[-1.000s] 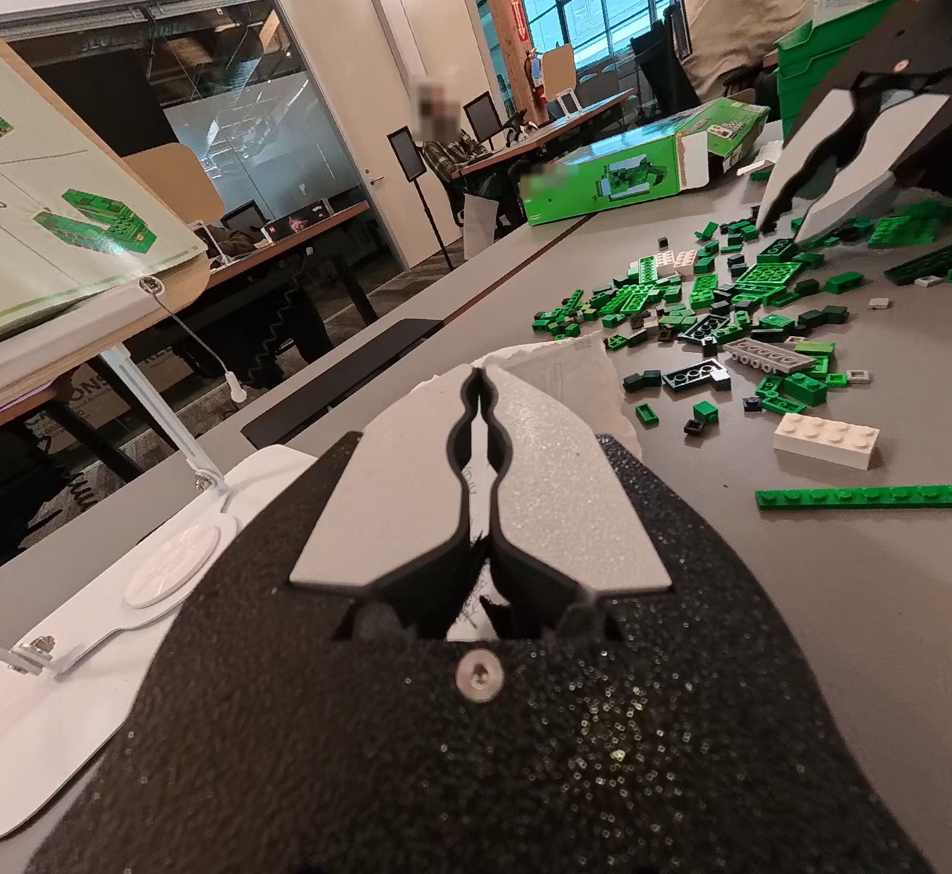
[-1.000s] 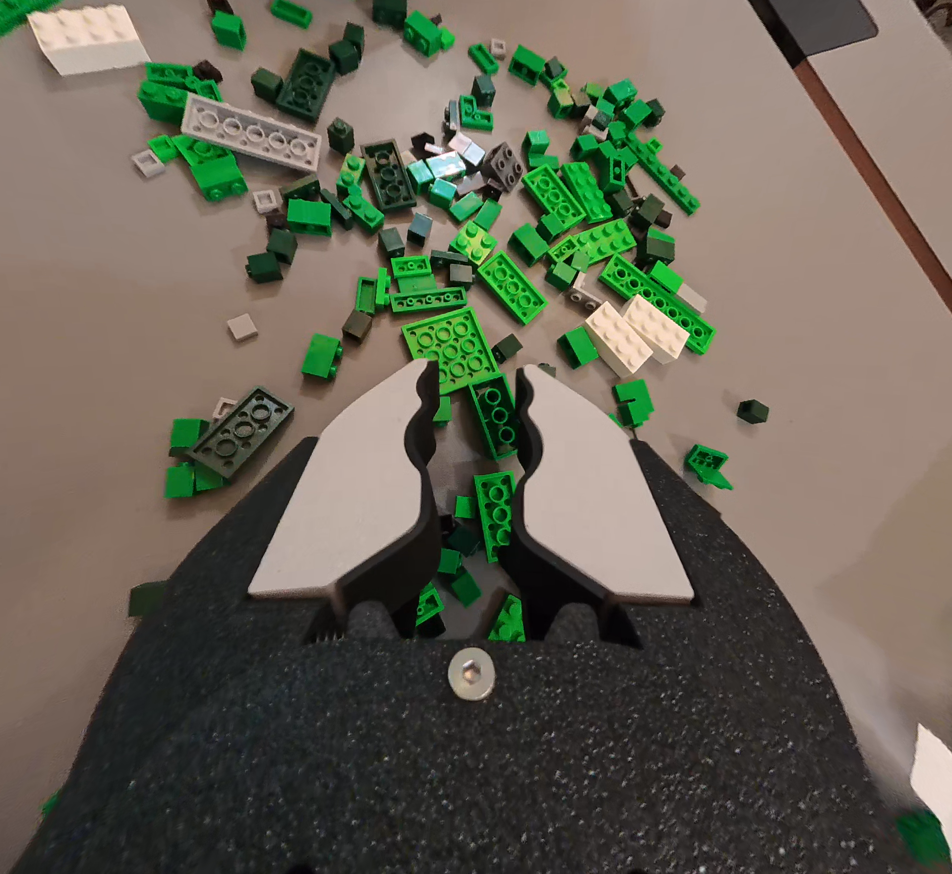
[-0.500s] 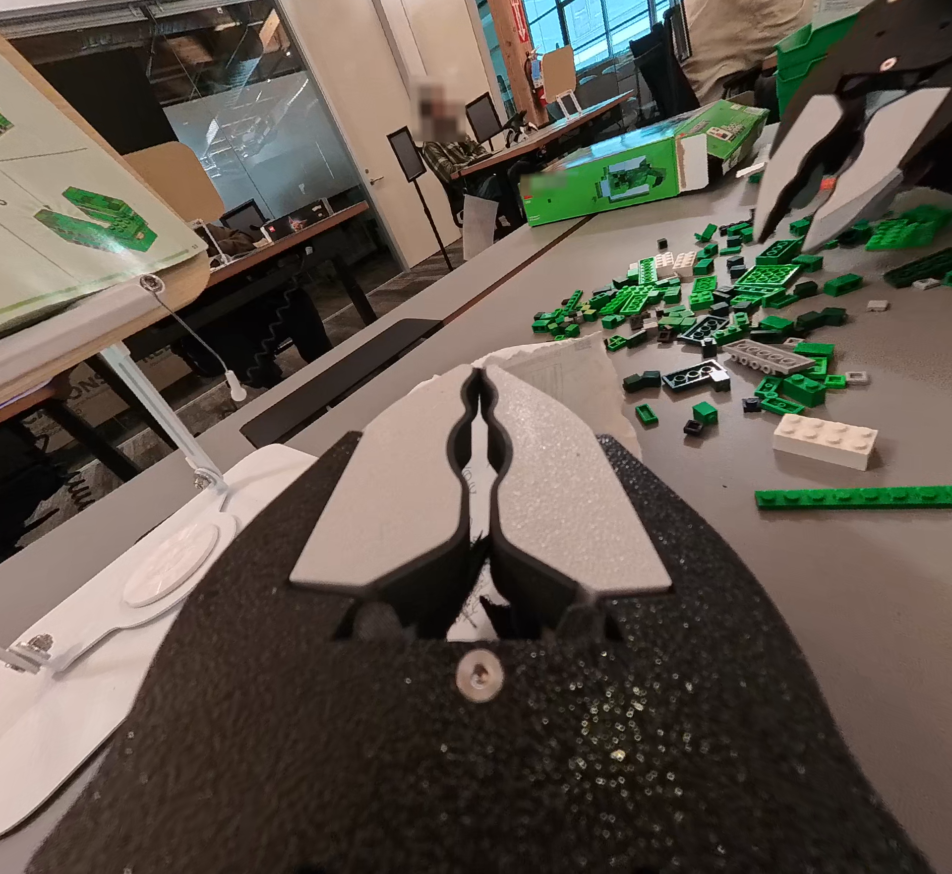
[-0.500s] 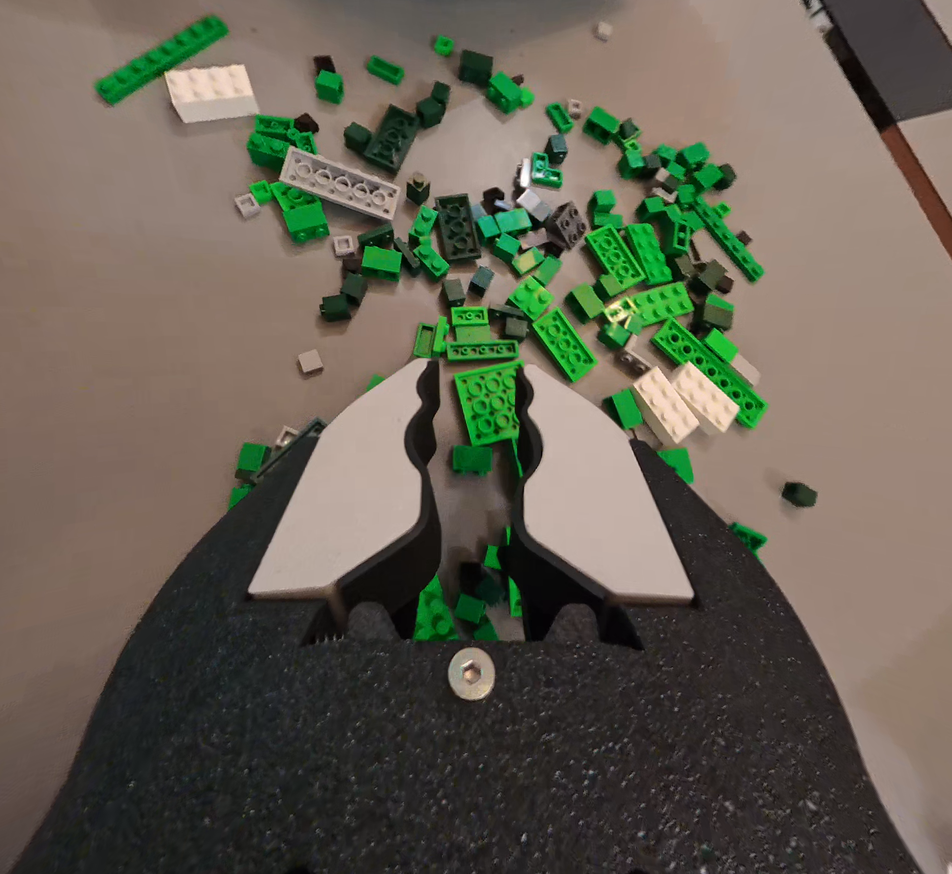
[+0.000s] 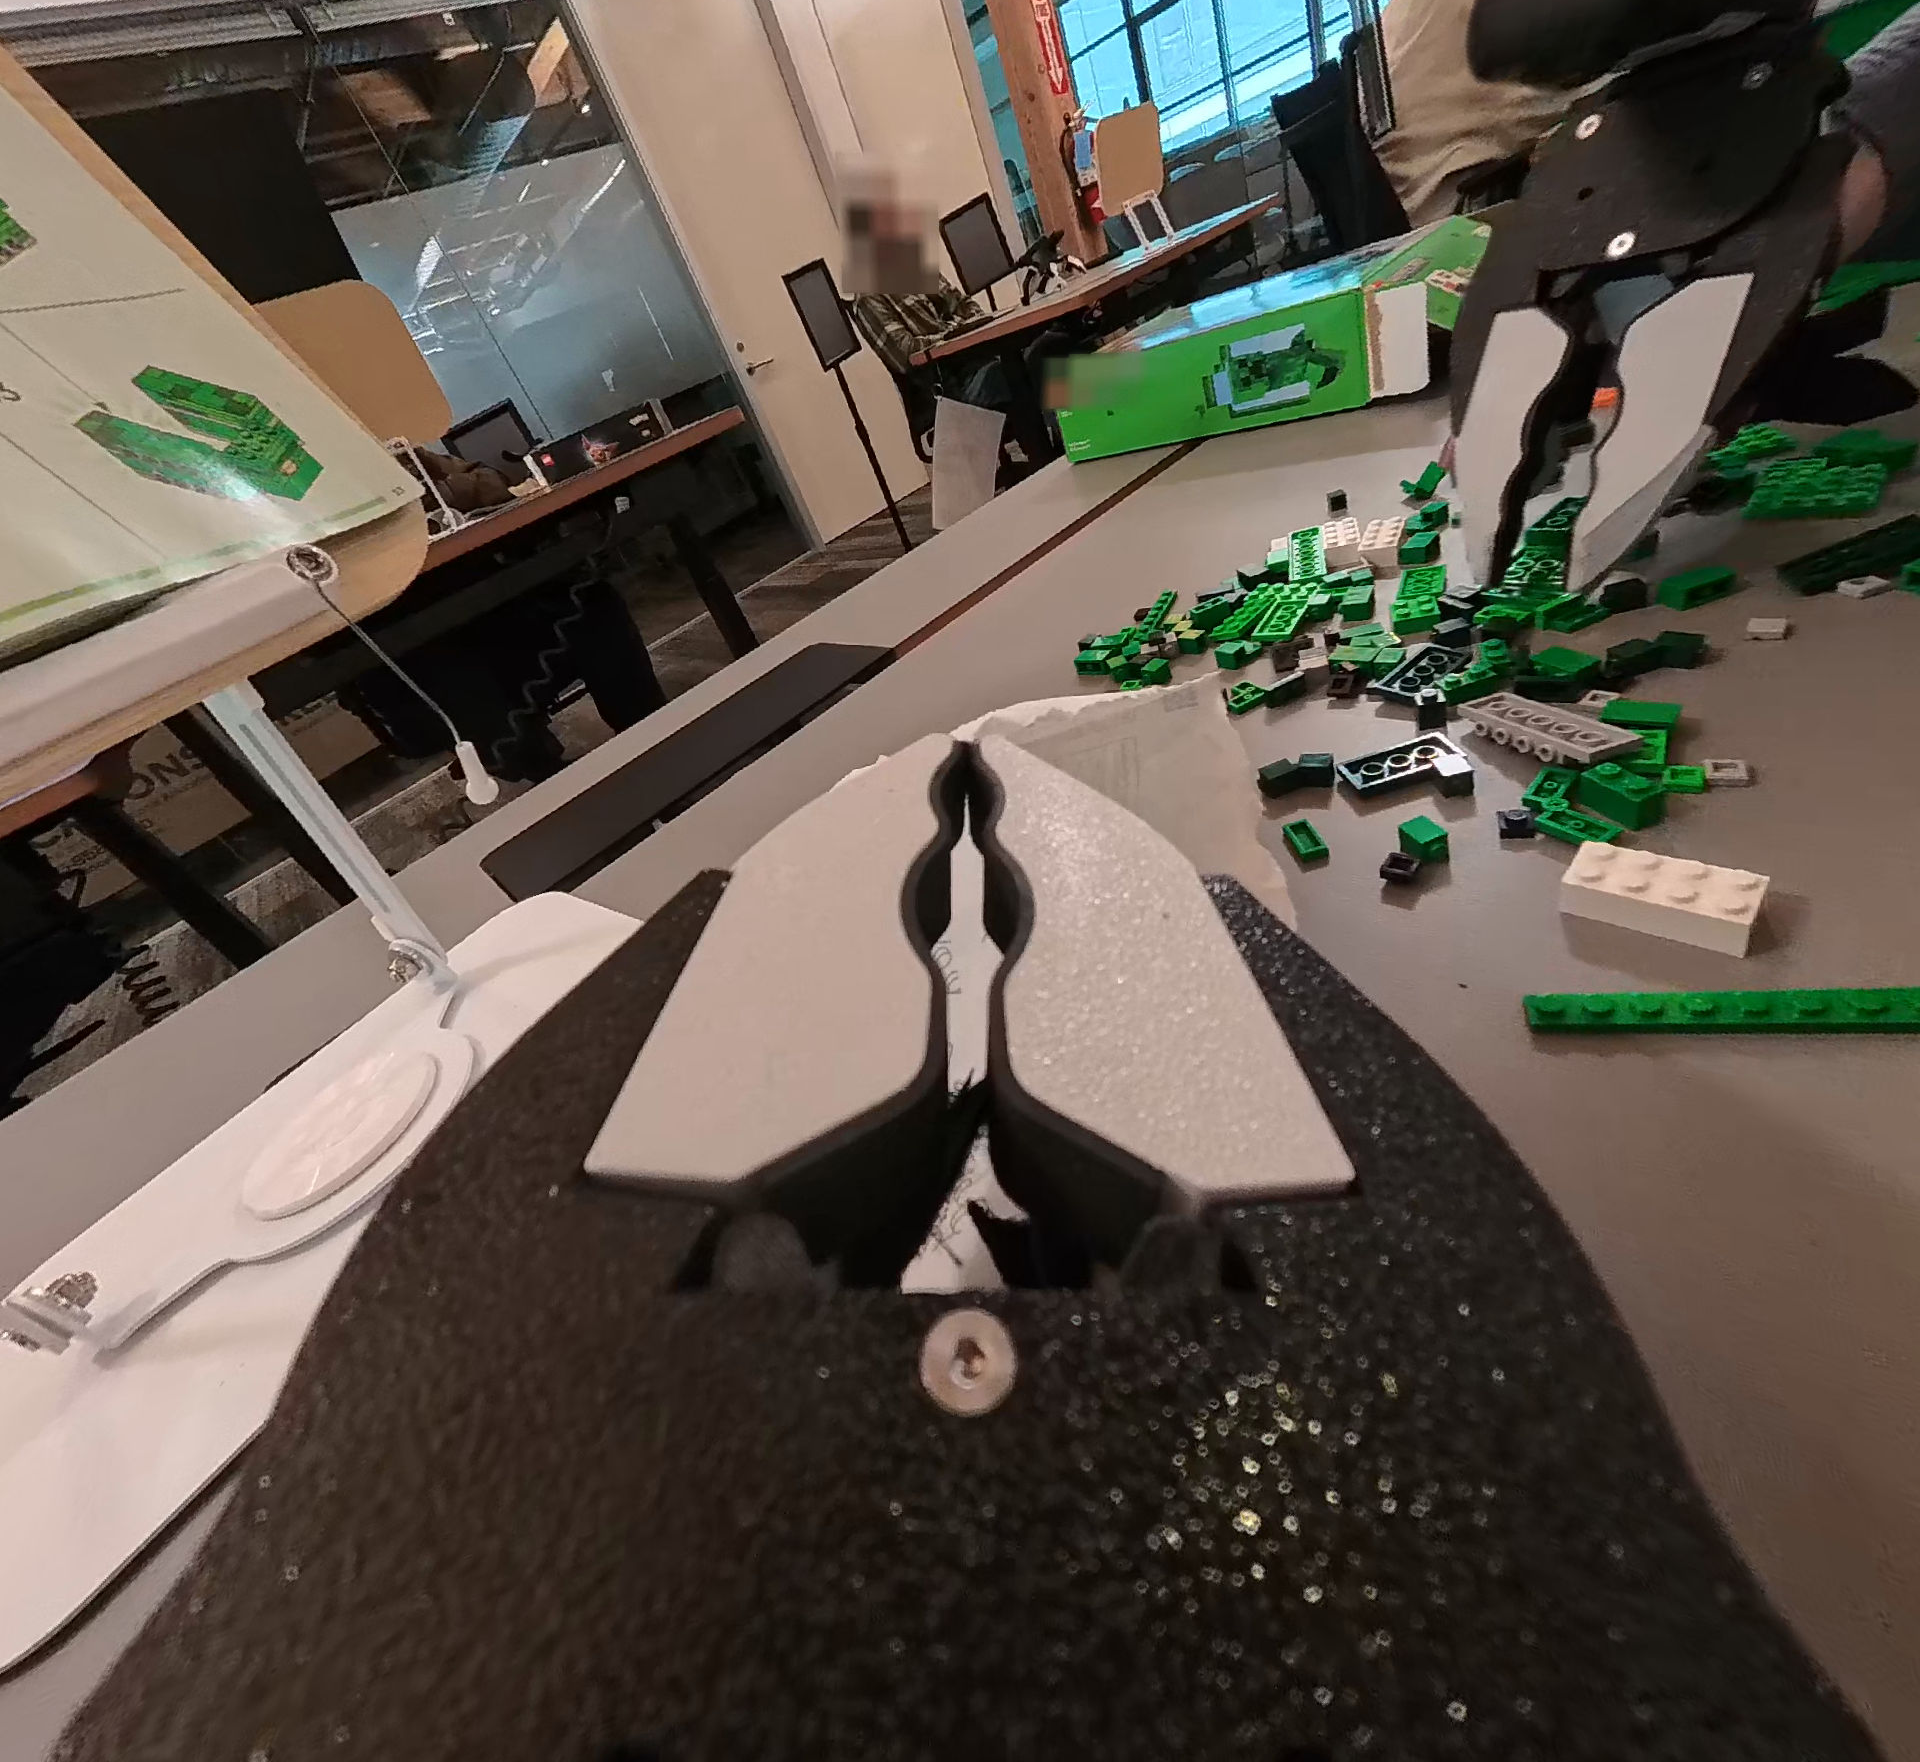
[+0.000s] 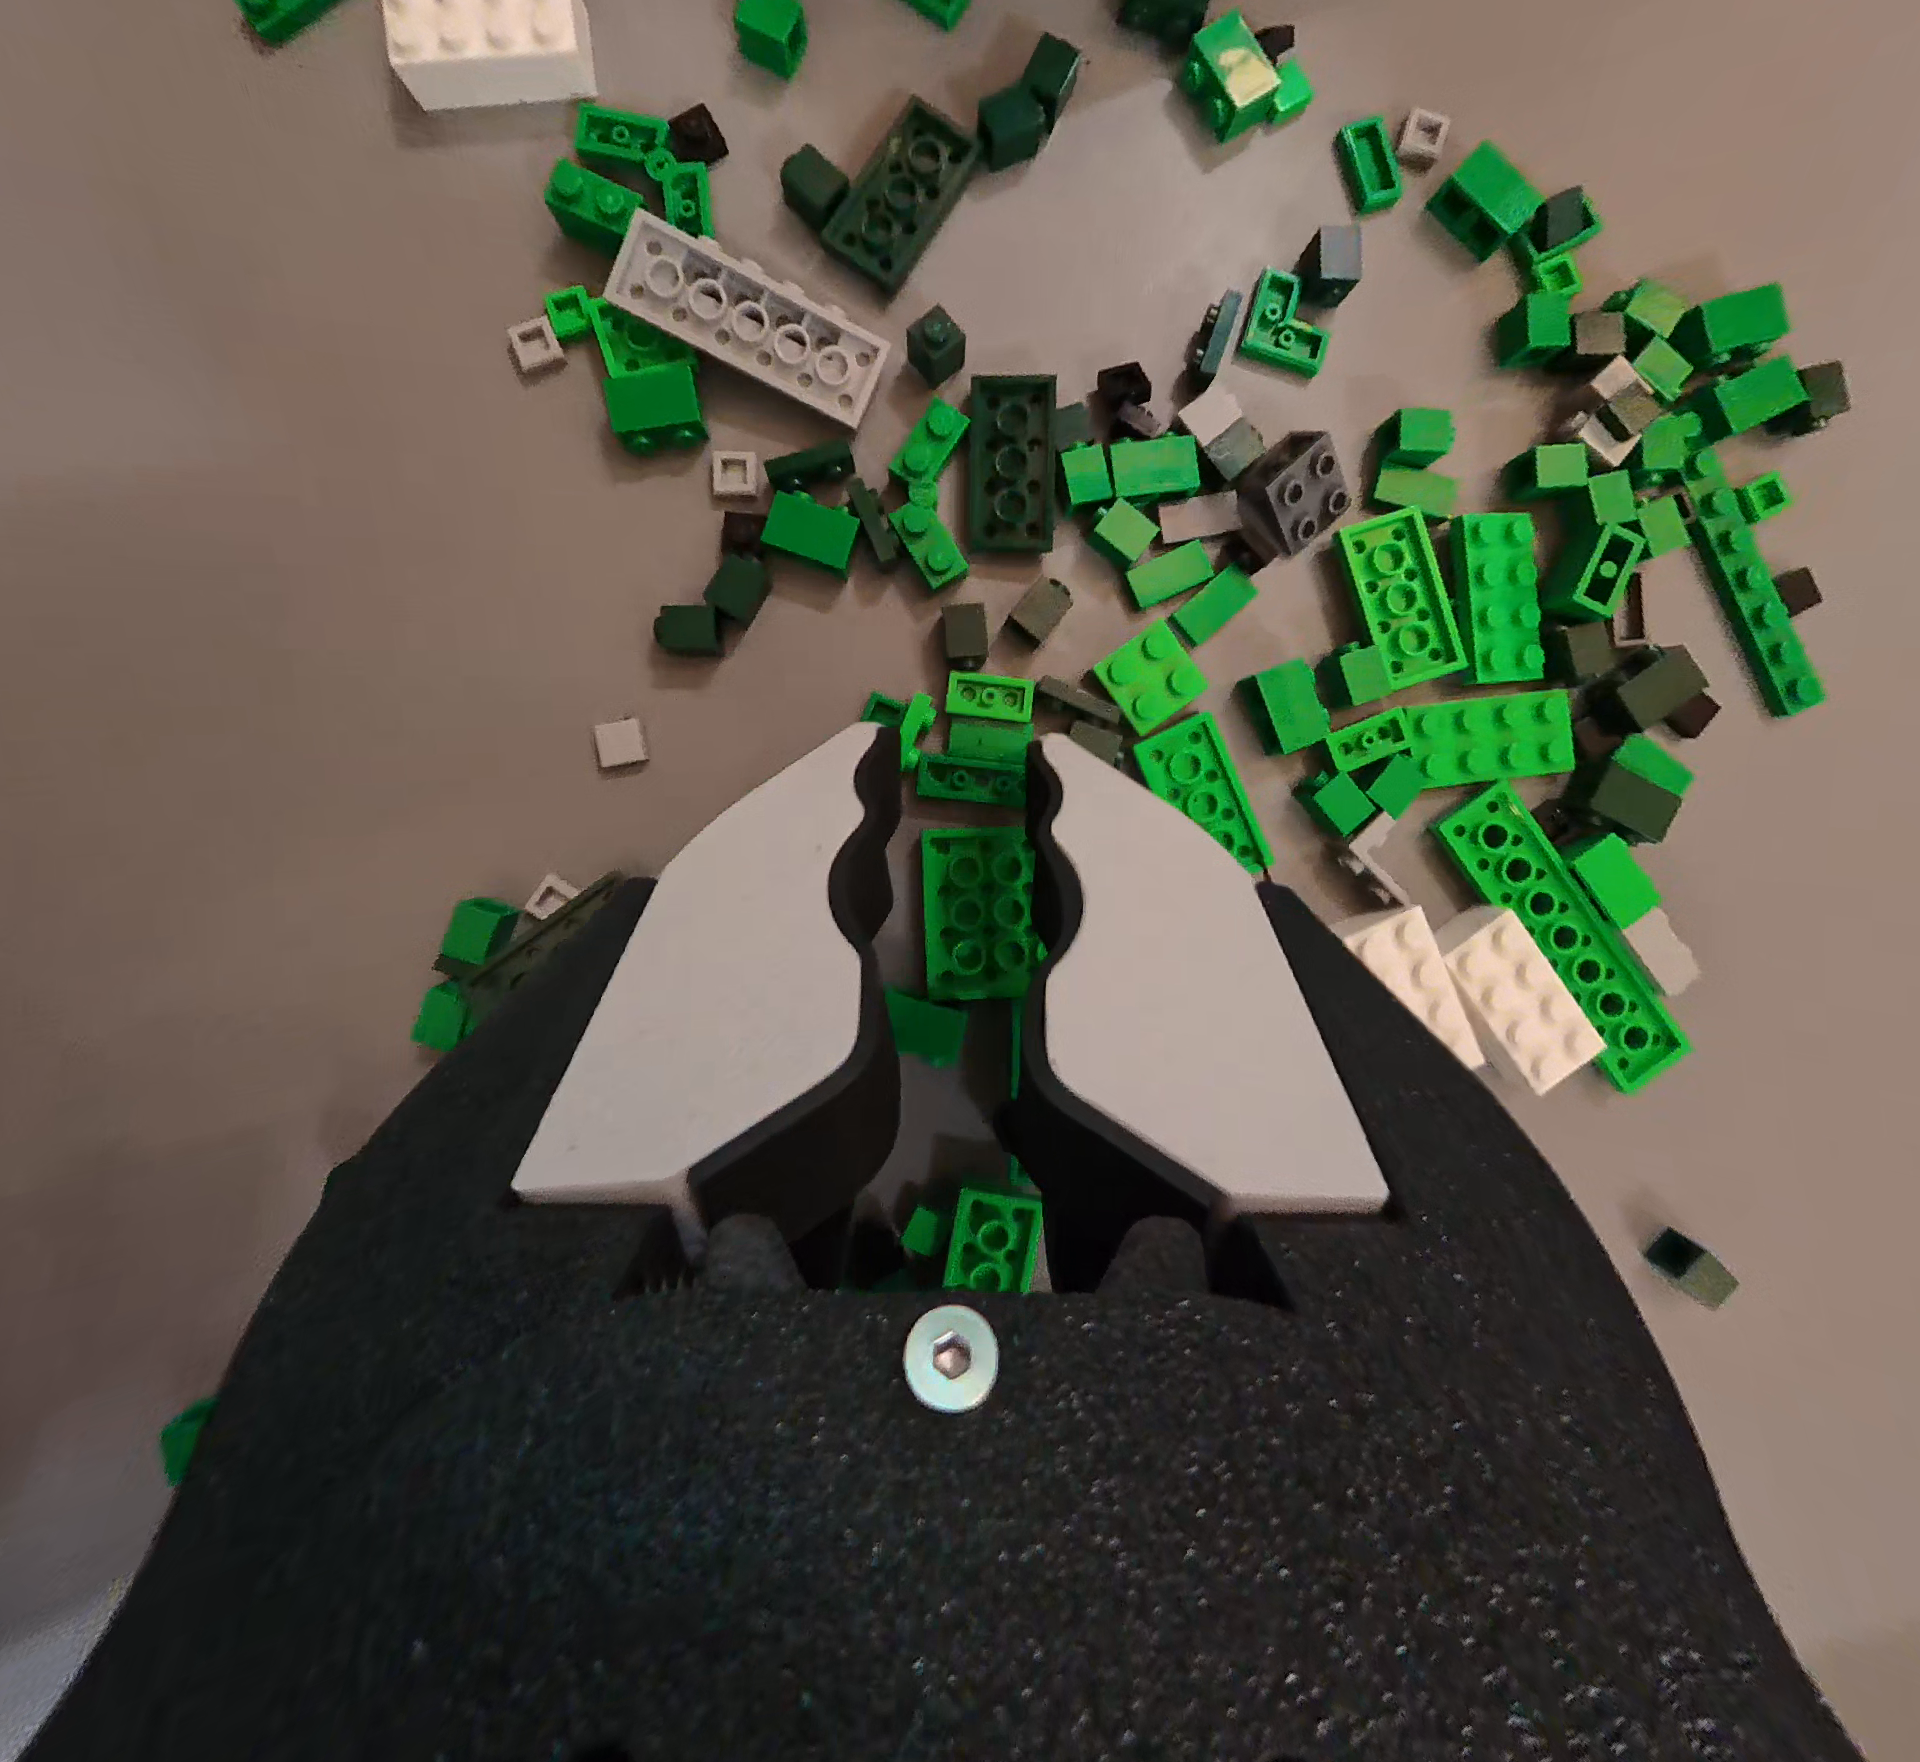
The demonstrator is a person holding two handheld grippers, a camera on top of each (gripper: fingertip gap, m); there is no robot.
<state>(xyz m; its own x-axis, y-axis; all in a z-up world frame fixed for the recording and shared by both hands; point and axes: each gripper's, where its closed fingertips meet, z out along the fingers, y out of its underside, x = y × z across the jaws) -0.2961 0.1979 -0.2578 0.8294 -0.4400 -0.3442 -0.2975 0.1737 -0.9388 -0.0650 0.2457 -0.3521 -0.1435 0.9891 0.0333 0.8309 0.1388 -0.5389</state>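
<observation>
1. Right wrist view: right gripper (image 6: pixel 961 756) points down into a scatter of bricks (image 6: pixel 1351 569) on the grey table (image 6: pixel 260 569); jaws apart, with a bright green plate (image 6: pixel 977 912) lying between them.
2. Left gripper (image 5: pixel 971 762) rests over a white paper bag (image 5: pixel 1153 756); jaws nearly together, a thin slit showing; whether they pinch the bag I cannot tell.

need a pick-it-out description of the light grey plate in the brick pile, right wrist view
On the grey table, find the big white brick at the far left of the brick scatter. Just nearer and to its right lies the light grey plate, long, slanted, underside up. It is the only grey piece that long; its neighbours are small green bricks.
</observation>
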